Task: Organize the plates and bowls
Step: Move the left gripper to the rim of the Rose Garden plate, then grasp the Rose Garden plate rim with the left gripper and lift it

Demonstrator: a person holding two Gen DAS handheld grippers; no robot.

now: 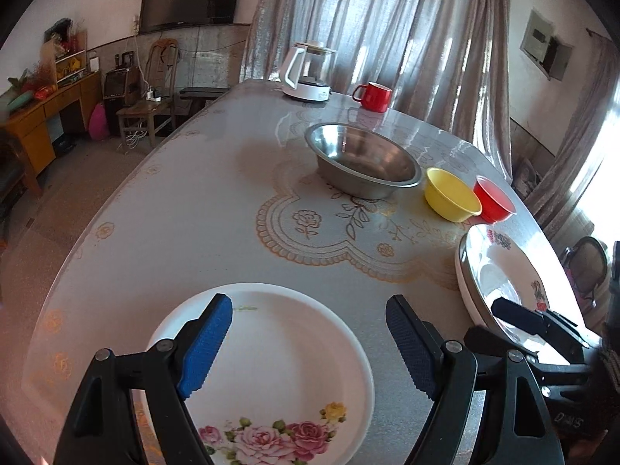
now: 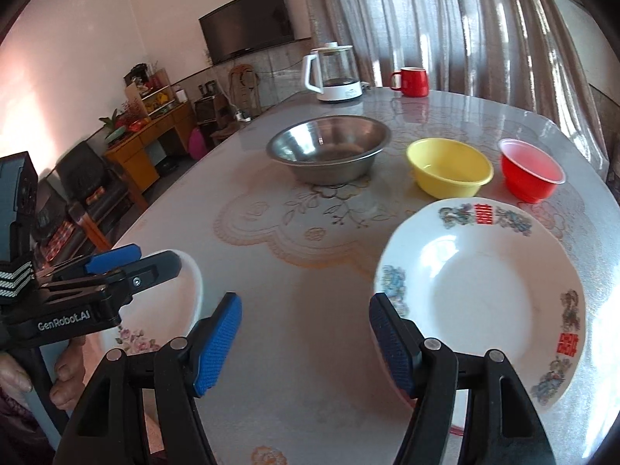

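Observation:
A white plate with pink roses (image 1: 271, 368) lies on the table (image 1: 193, 213) near its front edge. My left gripper (image 1: 310, 333) hovers over it, open, its left finger above the plate and its right finger past the rim. A second white plate with red characters (image 2: 484, 294) lies to the right. My right gripper (image 2: 304, 341) stands open over bare table, its right finger at that plate's left rim. Behind stand a steel bowl (image 2: 329, 151), a yellow bowl (image 2: 449, 166) and a red bowl (image 2: 529, 176) in a row. Nothing is held.
A glass kettle on a white base (image 1: 308, 73) and a red mug (image 1: 374, 96) stand at the table's far end. A person's hand (image 2: 66, 372) holds the left gripper (image 2: 157, 255) at the lower left. Chairs and a wooden desk stand beyond the table's left edge.

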